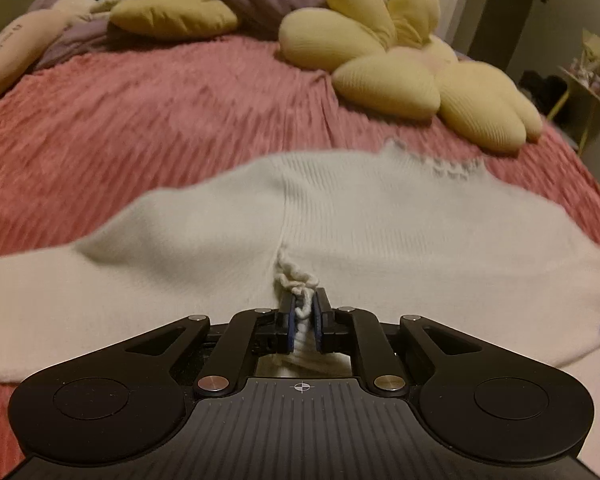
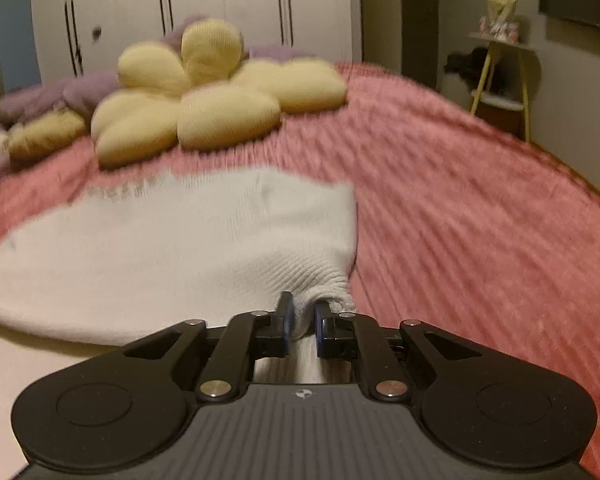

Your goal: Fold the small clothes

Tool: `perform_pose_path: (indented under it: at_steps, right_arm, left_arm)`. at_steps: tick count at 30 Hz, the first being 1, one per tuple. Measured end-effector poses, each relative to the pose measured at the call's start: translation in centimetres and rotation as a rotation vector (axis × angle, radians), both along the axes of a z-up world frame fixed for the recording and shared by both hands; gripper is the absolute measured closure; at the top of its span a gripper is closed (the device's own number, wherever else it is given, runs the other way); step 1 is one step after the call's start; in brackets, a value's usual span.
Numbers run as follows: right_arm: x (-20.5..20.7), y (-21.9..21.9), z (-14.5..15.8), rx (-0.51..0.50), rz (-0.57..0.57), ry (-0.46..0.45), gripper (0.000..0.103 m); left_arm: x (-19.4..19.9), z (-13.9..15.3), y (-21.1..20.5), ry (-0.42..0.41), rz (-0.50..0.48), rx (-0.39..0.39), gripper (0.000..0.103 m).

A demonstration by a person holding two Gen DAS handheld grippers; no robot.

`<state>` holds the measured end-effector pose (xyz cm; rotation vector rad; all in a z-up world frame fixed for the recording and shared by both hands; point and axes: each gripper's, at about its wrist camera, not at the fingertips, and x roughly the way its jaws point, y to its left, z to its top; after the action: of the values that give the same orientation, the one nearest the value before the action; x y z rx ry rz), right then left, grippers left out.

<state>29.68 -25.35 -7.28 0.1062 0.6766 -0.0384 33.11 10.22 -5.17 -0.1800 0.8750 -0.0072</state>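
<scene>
sweater (image 1: 340, 220), white knit, lies spread across the middle of both frames on a pink blanket (image 1: 160, 120). left gripper (image 1: 304, 314), bottom centre of its view, has its jaws clenched on a bunched, frilled bit of the sweater's near edge. right gripper (image 2: 300, 316), bottom centre of its view, grasps the sweater's ribbed near corner between its jaws. a yellow flower pillow (image 2: 204, 100) rests on the blanket beyond the sweater, upper left in the right view, upper right in the left view.
</scene>
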Motion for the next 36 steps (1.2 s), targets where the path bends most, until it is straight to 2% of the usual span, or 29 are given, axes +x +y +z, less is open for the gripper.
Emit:
perform_pose_path:
  at_steps: [4,8,14,18,20,23,26,28,30,33,36]
  right_arm:
    - [-1.8,-1.0,2.1,0.071,0.043,0.004,0.083]
    - [-3.1,-0.1,4.3,0.056,0.084,-0.078,0.082]
    - [1.1,4.7,2.0,-0.131,0.205,-0.013,0.086]
    - [2.3,5.3,0.3,-0.246,0.204,0.014,0.088]
    - [2.3,4.5,-0.1,-0.303,0.172,0.009,0.09]
    - [2.7,2.6,-0.9,-0.338,0.121,0.007,0.09]
    - [2.6,2.4,-0.9,-0.342,0.127,0.002,0.09]
    - [2.3,3.4,-0.4,-0.376,0.126,0.014,0.09]
    - [1.4,4.1,0.6,-0.329,0.151,-0.003,0.09]
    - [0.4,5.1,0.6,-0.3,0.189,-0.008,0.089]
    - [0.3,5.4,-0.2,-0.326,0.199,0.001,0.089]
  left_arm:
    - [-0.7,-0.2,0.7,-0.015,0.008,-0.038,0.087]
    - [-0.6,-0.2,0.8,-0.011,0.013,-0.061,0.086]
    - [-0.7,0.1,0.5,-0.018,0.018,-0.055,0.087]
    - [-0.5,-0.1,0.3,-0.025,0.009,-0.03,0.09]
    - [-0.5,-0.2,0.5,-0.021,0.02,-0.045,0.09]
    - [-0.5,-0.5,0.9,-0.013,0.027,-0.067,0.085]
    - [-0.8,-0.2,0.8,-0.009,0.027,-0.058,0.079]
    - [-1.0,0.2,0.9,0.002,0.04,-0.072,0.068]
    - [-1.2,0.4,0.8,0.002,0.044,-0.07,0.058]
    - [-1.1,0.3,0.4,0.019,0.038,-0.036,0.056]
    - [-1.2,0.0,0.4,0.02,0.042,-0.032,0.05]
